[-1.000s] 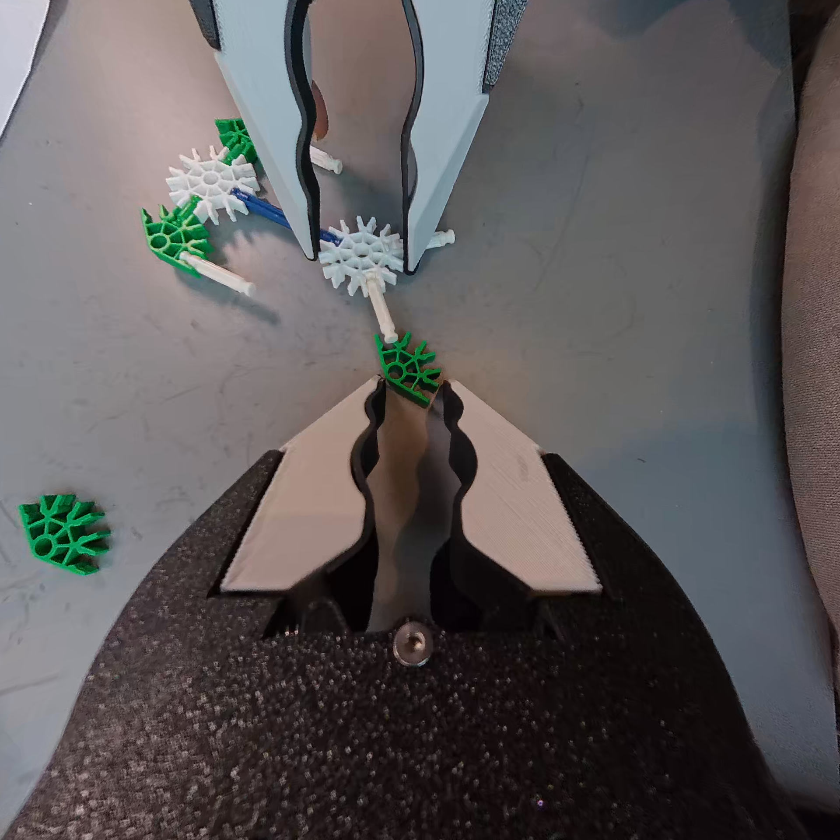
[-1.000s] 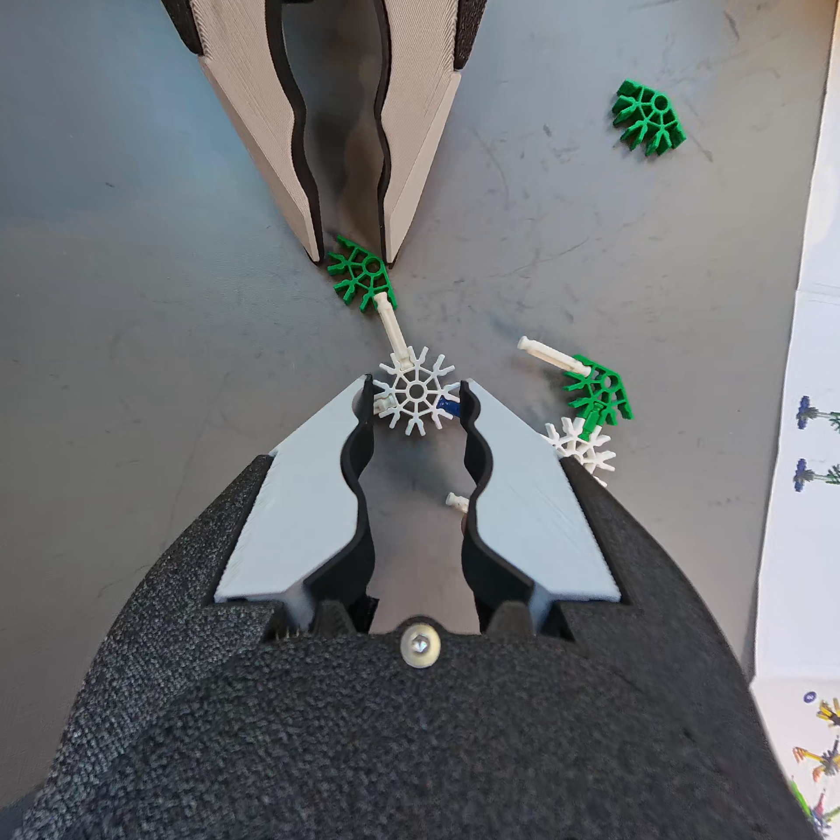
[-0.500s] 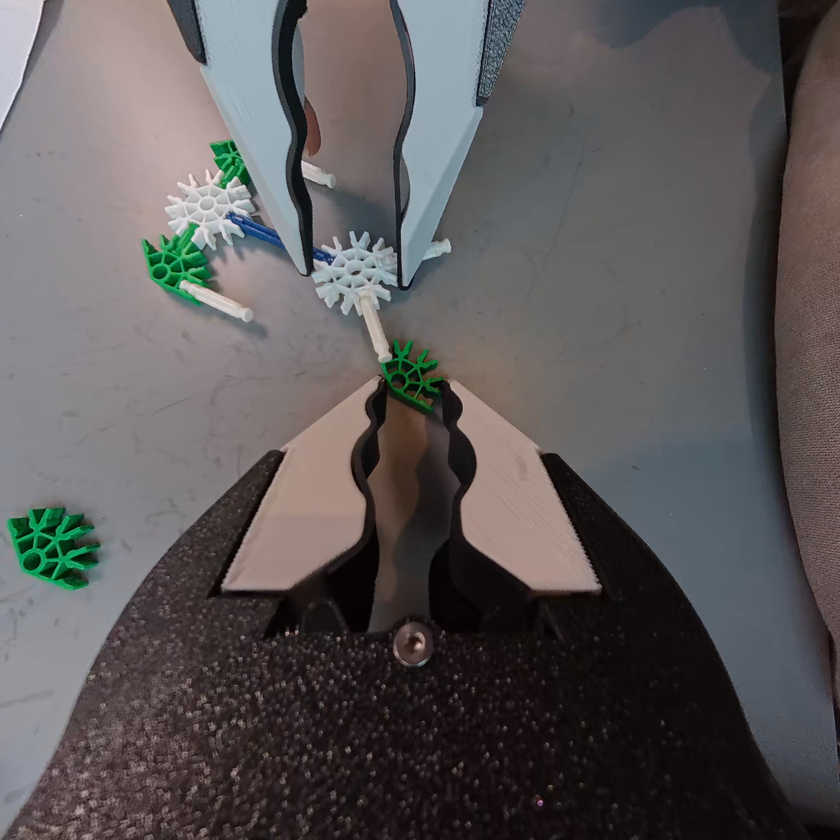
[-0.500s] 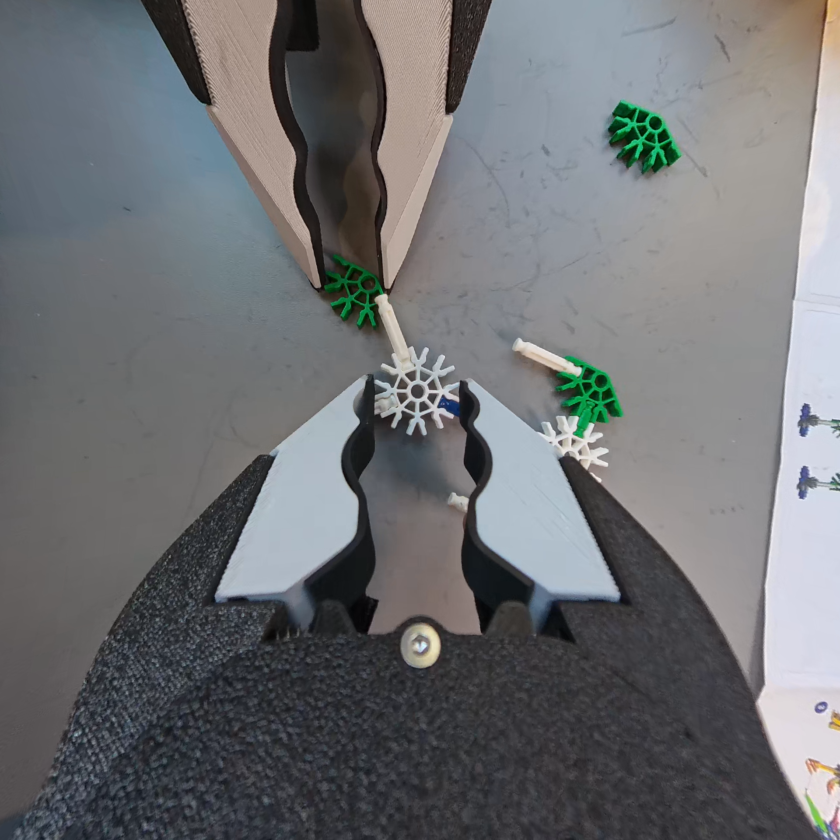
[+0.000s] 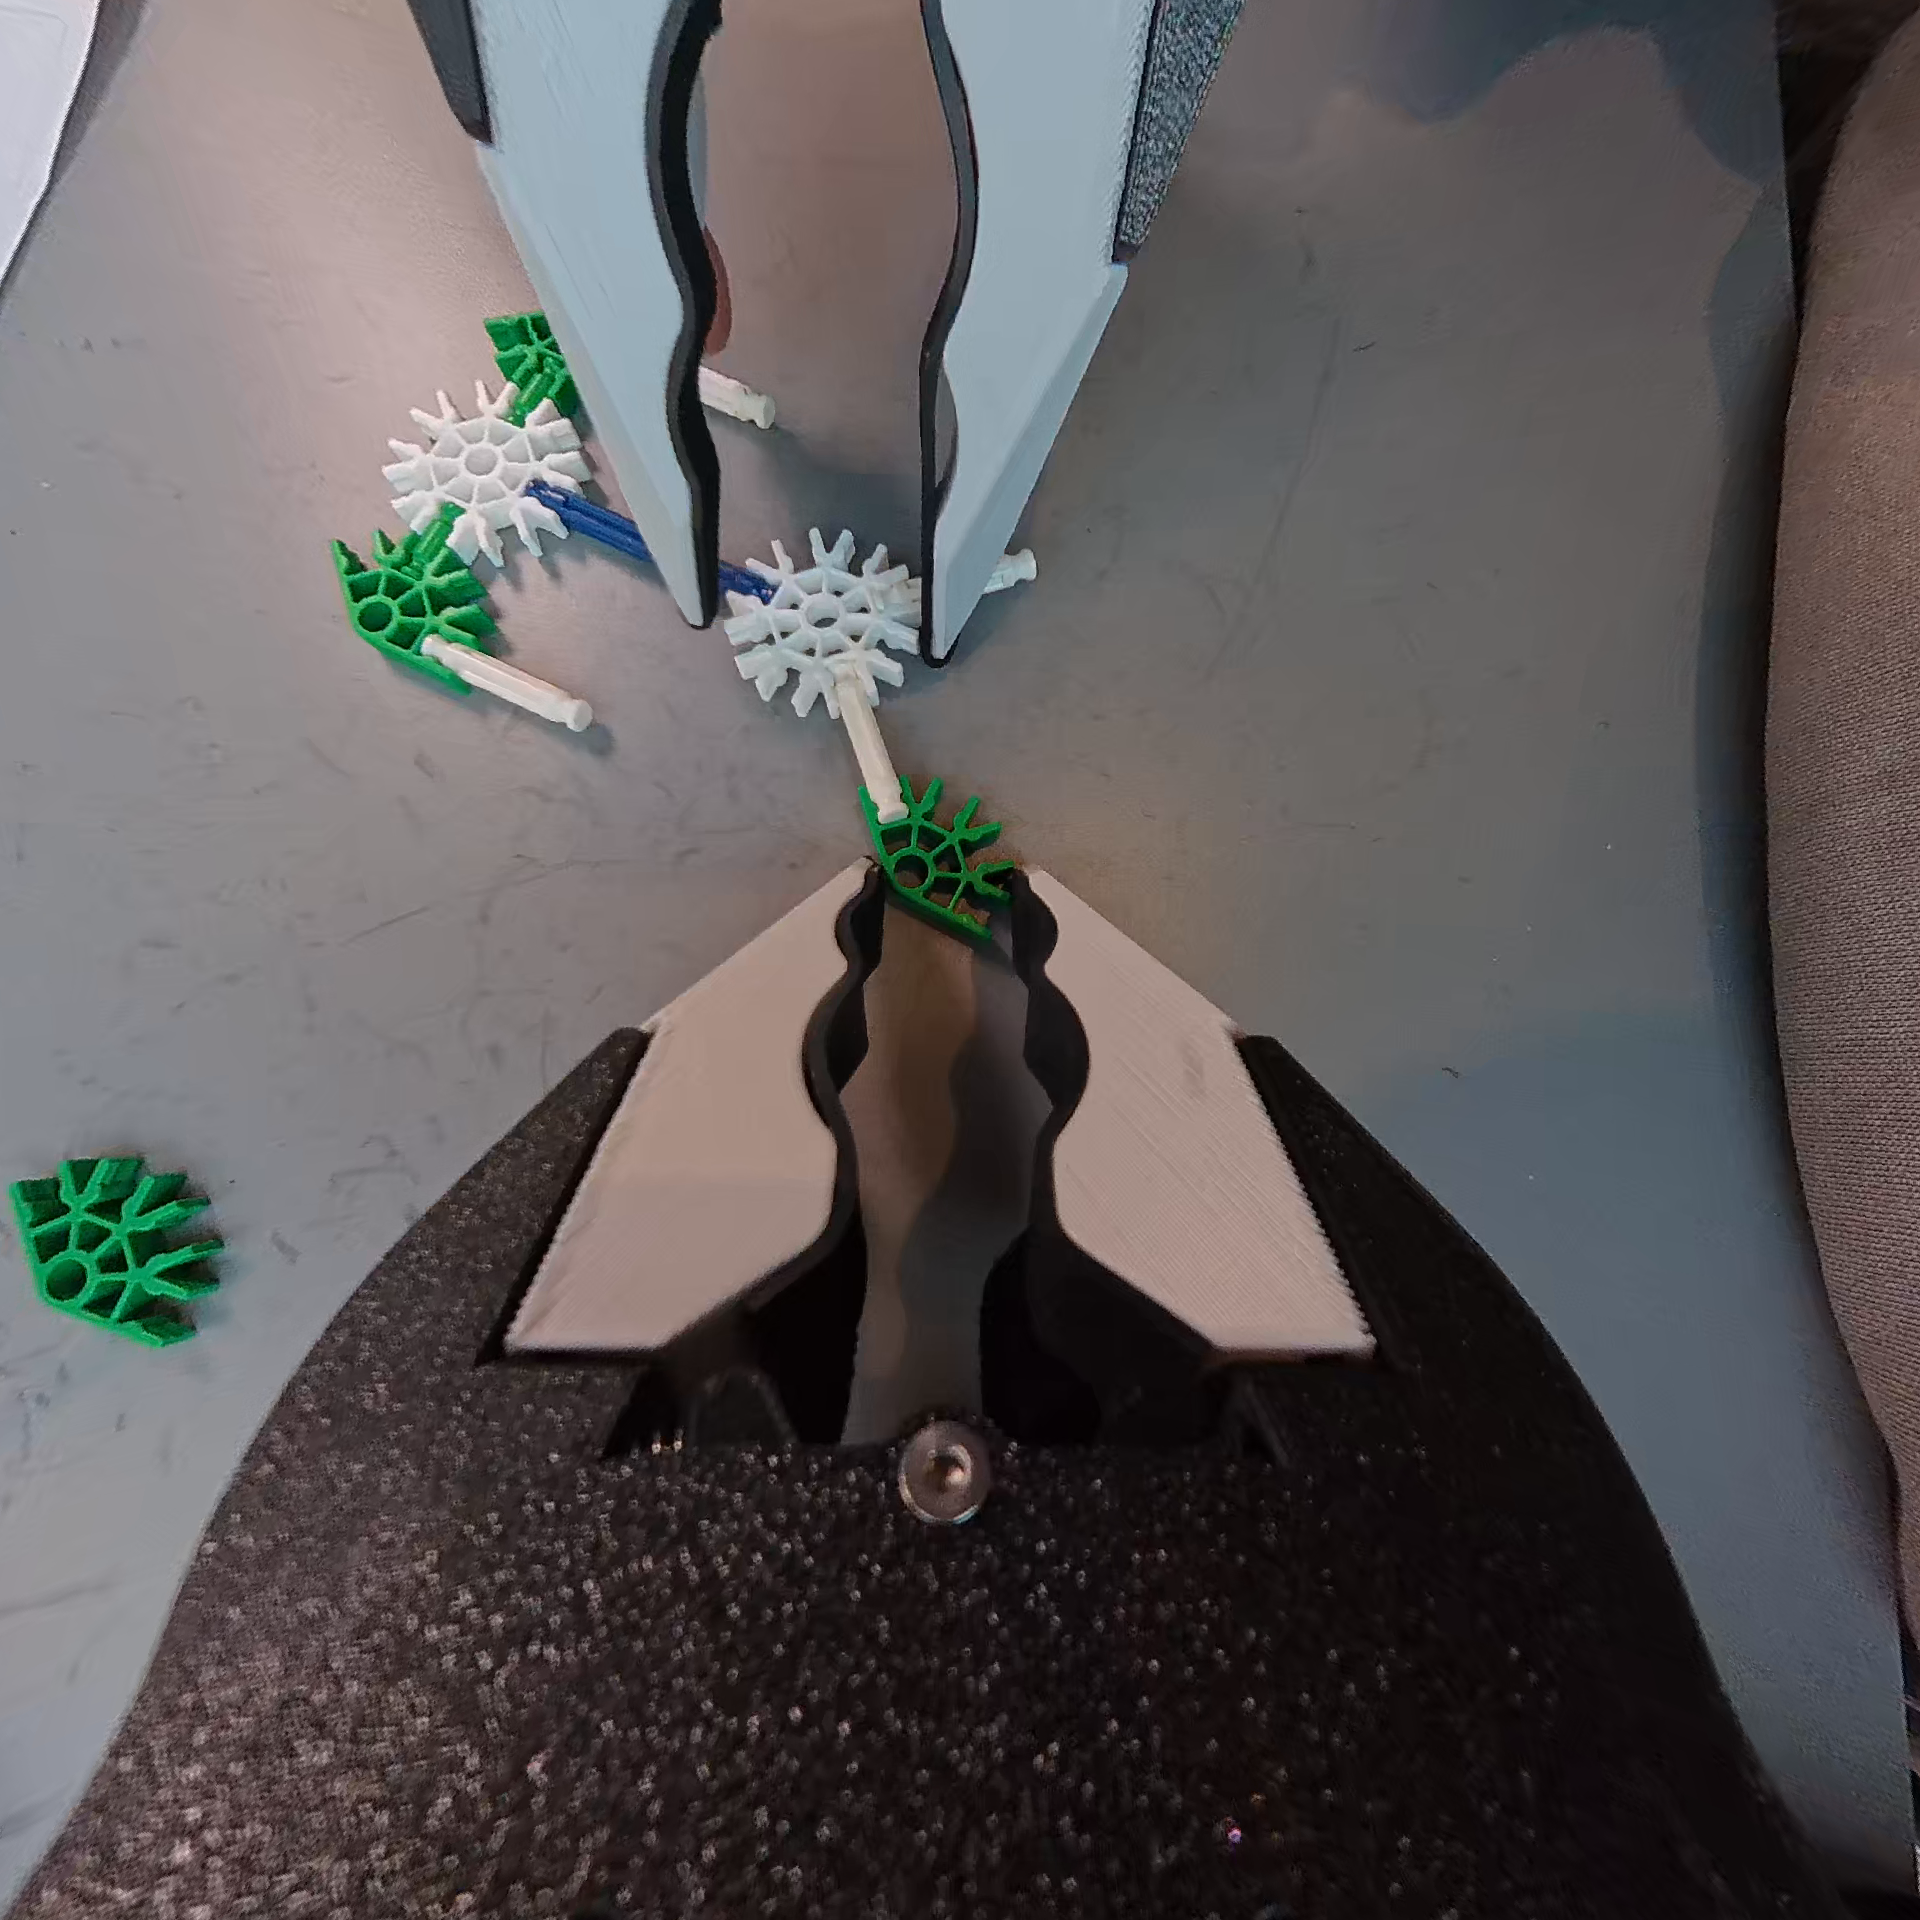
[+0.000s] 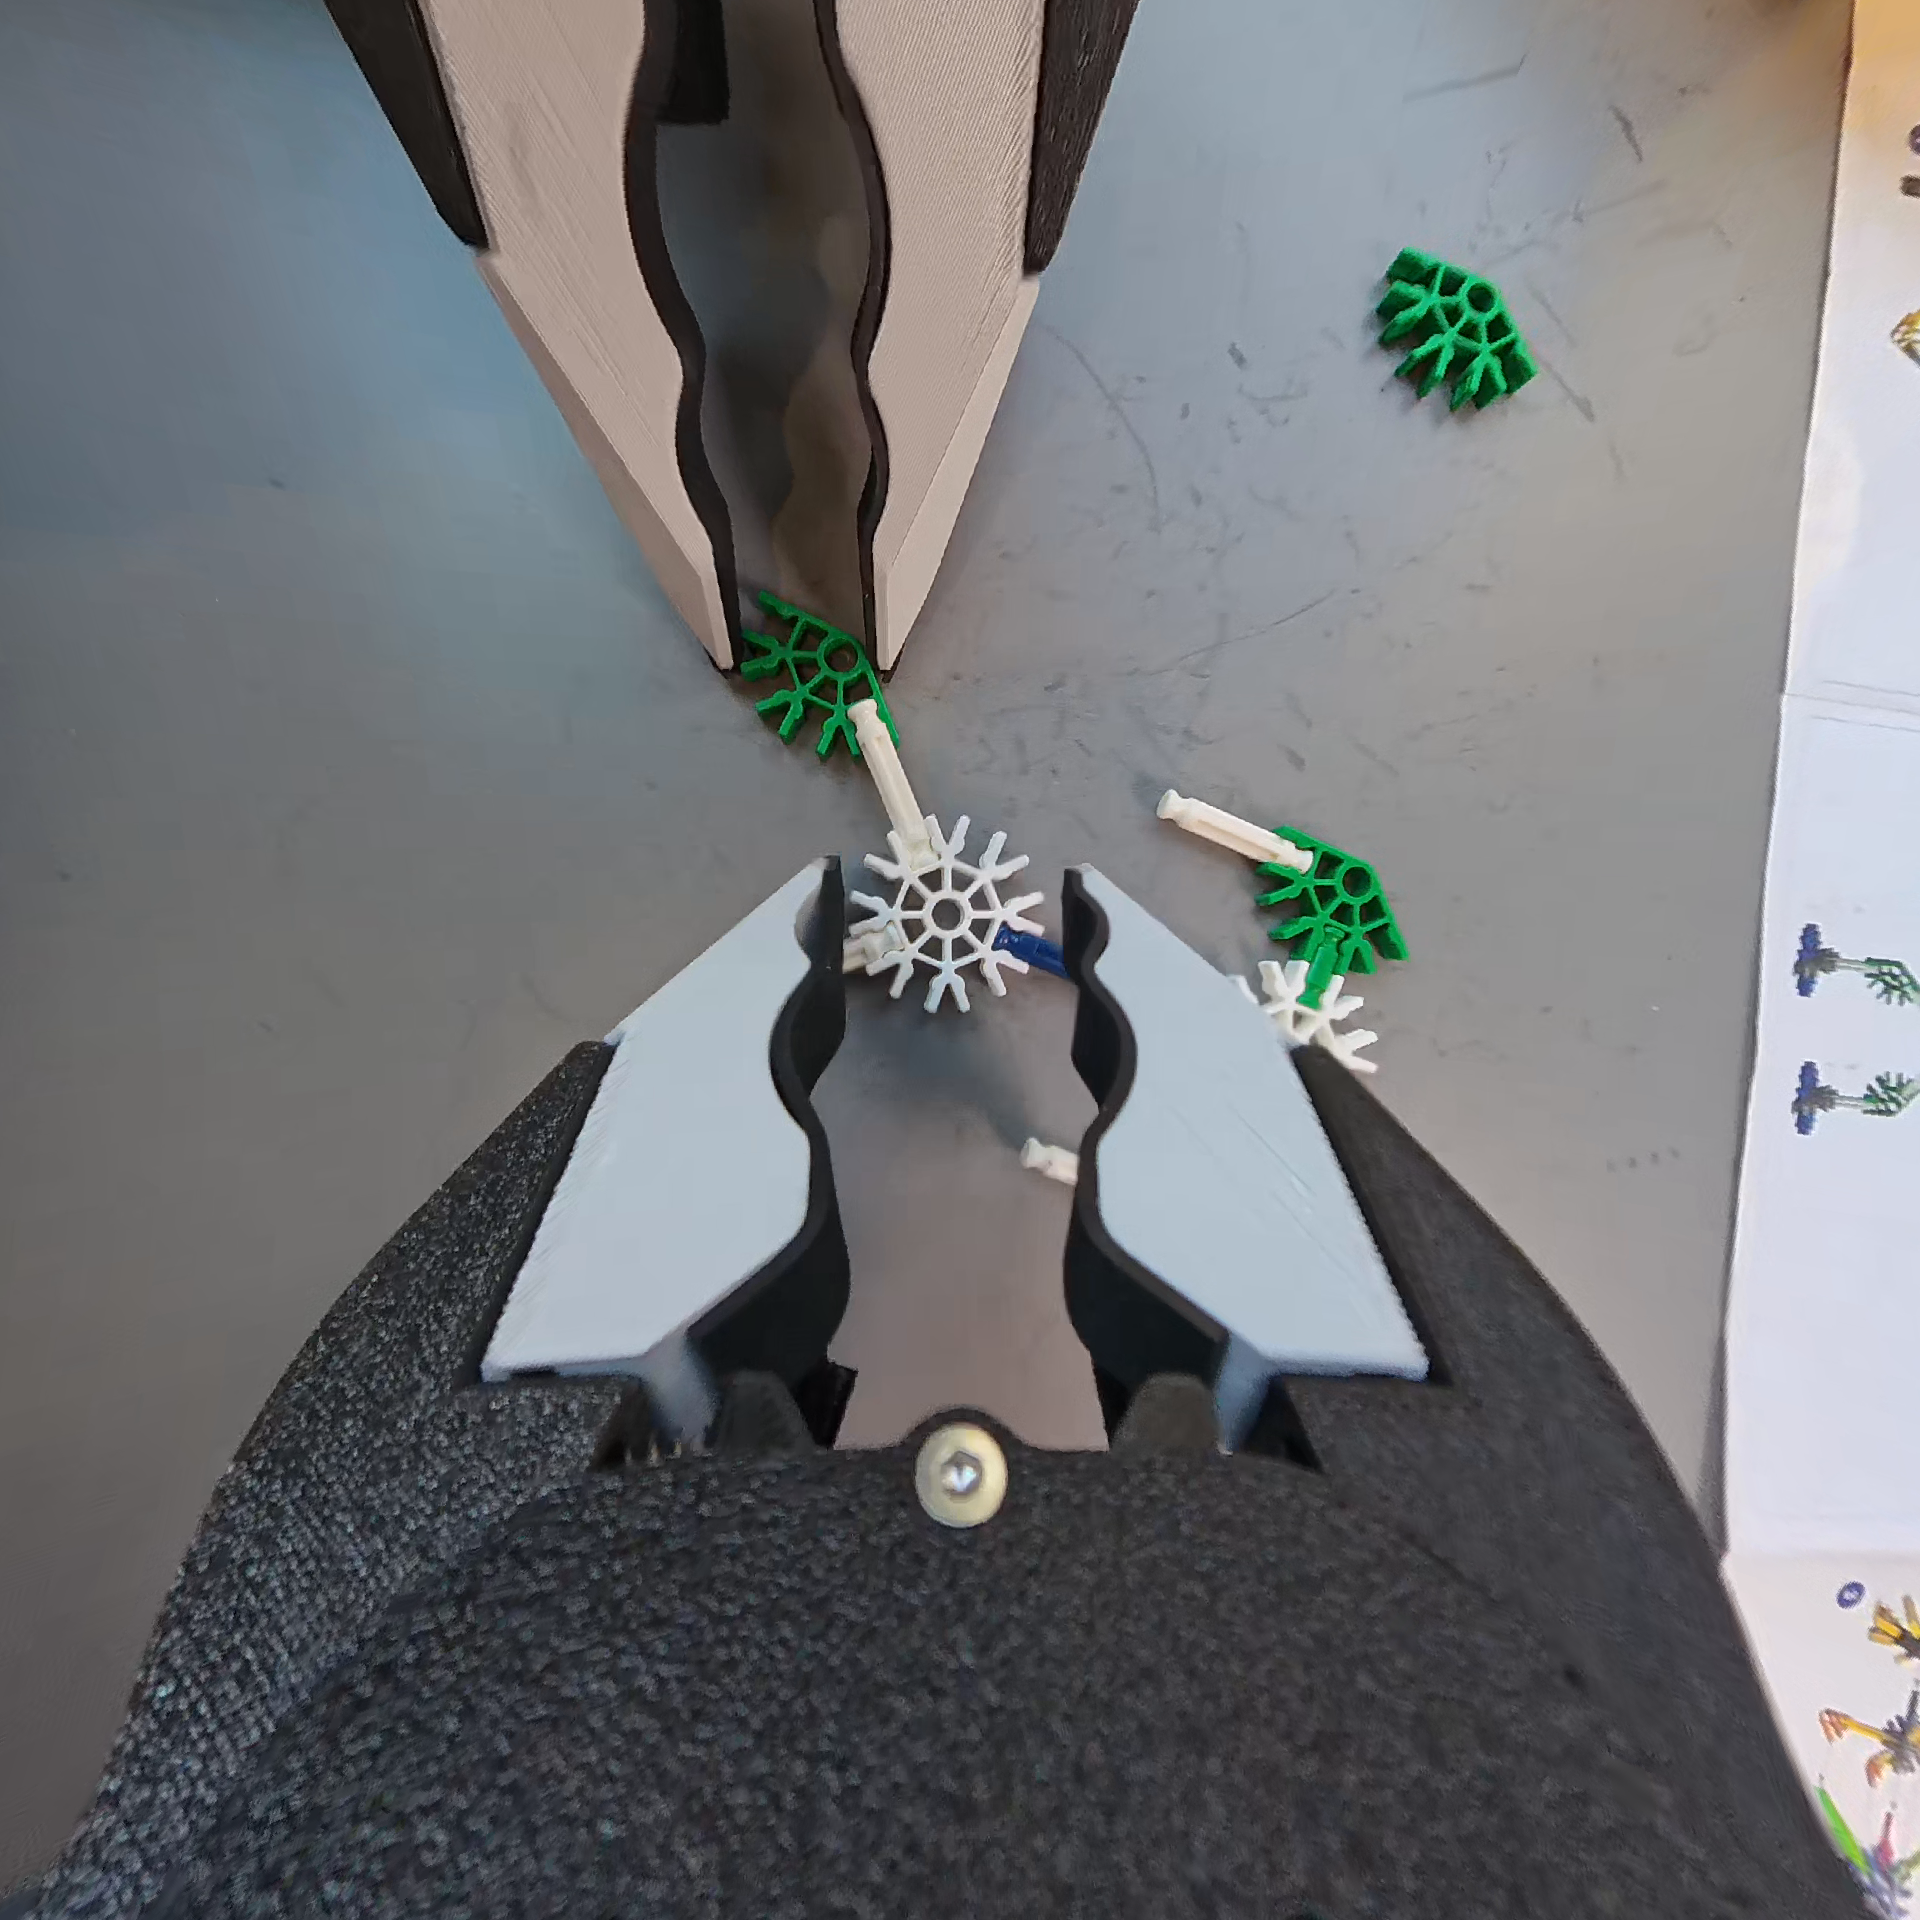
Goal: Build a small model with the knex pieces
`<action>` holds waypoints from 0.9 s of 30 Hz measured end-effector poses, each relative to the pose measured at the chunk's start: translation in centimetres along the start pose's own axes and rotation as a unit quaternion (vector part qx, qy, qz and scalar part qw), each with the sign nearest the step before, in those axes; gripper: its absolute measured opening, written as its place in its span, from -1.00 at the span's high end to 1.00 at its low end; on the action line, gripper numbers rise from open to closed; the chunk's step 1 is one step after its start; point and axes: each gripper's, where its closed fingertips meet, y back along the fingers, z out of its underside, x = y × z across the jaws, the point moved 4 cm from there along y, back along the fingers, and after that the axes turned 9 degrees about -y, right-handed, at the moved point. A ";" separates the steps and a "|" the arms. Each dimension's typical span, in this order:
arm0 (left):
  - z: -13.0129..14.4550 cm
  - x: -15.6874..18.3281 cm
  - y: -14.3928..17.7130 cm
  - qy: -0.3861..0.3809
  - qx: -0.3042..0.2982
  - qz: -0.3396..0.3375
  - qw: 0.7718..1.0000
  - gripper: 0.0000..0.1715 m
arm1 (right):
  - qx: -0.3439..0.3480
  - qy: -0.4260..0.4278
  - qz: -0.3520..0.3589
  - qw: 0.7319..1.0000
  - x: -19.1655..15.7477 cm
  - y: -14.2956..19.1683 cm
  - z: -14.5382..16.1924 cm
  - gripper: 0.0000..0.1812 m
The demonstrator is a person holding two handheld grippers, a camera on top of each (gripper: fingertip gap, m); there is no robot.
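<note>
My left gripper (image 5: 945, 878), with beige fingers, is shut on a green fan-shaped connector (image 5: 940, 857) lying on the grey table (image 5: 1351, 727). A short white rod (image 5: 868, 743) runs from a slot of that connector to a white snowflake connector (image 5: 826, 623). My right gripper (image 6: 954, 878), with light blue fingers, faces the left one and is shut on the snowflake connector (image 6: 945, 914), one jaw on each side. A blue rod (image 5: 592, 525) runs from it under one blue finger to a second snowflake (image 5: 483, 483). The left gripper (image 6: 805, 660) also shows in the right wrist view.
A second snowflake carries two green connectors, one (image 5: 410, 608) with a white rod. A loose green connector (image 5: 109, 1252) lies apart on the table. A short white rod (image 6: 1049, 1158) lies between the blue fingers. A printed sheet (image 6: 1839, 935) edges the table; grey fabric (image 5: 1860, 727) lies opposite. The gap from one gripper's tips to the other's is roughly 5 cm.
My left gripper has pushed the green connector toward the white rod, whose end now sits in a slot. The right gripper has stayed around the snowflake connector.
</note>
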 end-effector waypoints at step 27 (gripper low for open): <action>0.1 0.2 0.1 0.012 0.007 0.011 1.000 0.71 | -0.086 0.032 -0.051 0.994 -1.7 -1.9 -2.5 1.00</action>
